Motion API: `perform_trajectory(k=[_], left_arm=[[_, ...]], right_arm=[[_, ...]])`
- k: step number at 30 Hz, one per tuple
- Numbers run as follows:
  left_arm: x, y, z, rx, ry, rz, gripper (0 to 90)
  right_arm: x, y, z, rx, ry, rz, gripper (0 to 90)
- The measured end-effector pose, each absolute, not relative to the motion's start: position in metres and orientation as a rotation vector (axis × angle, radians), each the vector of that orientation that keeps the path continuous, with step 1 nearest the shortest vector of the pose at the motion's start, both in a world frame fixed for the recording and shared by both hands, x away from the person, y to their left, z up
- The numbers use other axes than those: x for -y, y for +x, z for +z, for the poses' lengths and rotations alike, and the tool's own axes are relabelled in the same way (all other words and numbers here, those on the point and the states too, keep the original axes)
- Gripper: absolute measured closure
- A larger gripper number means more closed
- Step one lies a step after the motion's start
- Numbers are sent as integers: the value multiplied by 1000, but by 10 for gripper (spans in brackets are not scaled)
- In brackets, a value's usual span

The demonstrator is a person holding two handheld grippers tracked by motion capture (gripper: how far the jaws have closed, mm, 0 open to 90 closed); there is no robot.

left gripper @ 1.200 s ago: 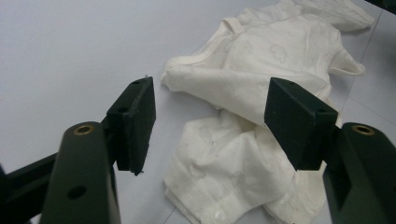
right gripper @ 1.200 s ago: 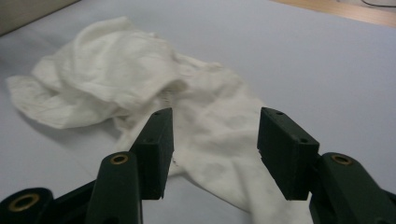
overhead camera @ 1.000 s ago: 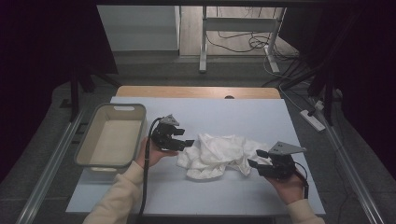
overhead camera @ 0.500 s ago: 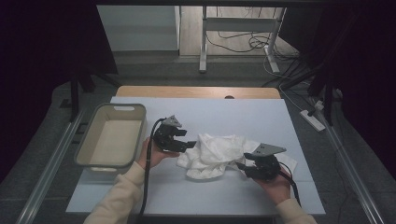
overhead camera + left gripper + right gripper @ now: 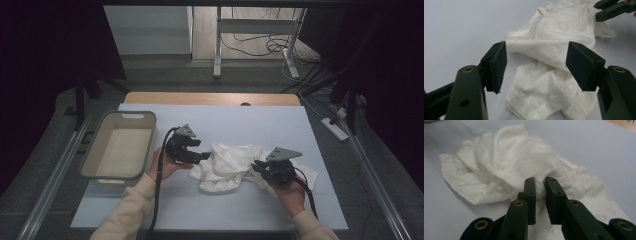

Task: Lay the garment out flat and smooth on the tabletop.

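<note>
Sitting at the left of the high view, a pale plastic bin [image 5: 119,150] rests on the table [image 5: 240,125] with nothing visible inside it, just left of the left gripper [image 5: 197,156]. A crumpled white cloth [image 5: 227,167] lies on the table at the middle of that frame, between the two grippers.

The left gripper's jaws stand wide apart; in the left gripper view the cloth [image 5: 554,57] lies beyond and between them, and the pads do not press on it. The right gripper [image 5: 258,166] comes in from the lower right of the high view, and its jaws have just been closing: in the right gripper view they are nearly together, pinching a fold of the cloth [image 5: 506,167] between the pads. The tips of the right gripper [image 5: 600,11] also show at the upper right of the left gripper view, at the far edge of the cloth.

Compared with a second ago, the right gripper has shifted leftward in the high view, from beside the cloth's right edge onto it, while the left gripper has kept its place. The bin has not moved.

The table has a pale blue top with a wooden strip [image 5: 210,98] along its far edge. Beyond it lie a grey floor, cables [image 5: 250,47] and a metal frame leg [image 5: 217,45]; the sides of the room are dark.
</note>
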State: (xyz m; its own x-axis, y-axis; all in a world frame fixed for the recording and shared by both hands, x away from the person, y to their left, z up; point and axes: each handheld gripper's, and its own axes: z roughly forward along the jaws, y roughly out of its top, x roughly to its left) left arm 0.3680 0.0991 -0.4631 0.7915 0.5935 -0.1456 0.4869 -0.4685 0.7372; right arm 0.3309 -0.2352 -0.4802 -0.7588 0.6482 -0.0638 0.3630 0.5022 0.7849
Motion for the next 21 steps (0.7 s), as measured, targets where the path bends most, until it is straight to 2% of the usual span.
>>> perform_trajectory(k=[7, 14, 21], left_arm=[[-100, 368, -462, -803, 2147, 169, 341], [-102, 368, -462, -808, 2140, 170, 341], [-102, 368, -462, -804, 2145, 169, 341]], right_arm=[[212, 316, -469, -2421, 716, 1240, 821], [179, 303, -488, -2572, 612, 1233, 823], [164, 290, -496, -2648, 562, 1252, 823]])
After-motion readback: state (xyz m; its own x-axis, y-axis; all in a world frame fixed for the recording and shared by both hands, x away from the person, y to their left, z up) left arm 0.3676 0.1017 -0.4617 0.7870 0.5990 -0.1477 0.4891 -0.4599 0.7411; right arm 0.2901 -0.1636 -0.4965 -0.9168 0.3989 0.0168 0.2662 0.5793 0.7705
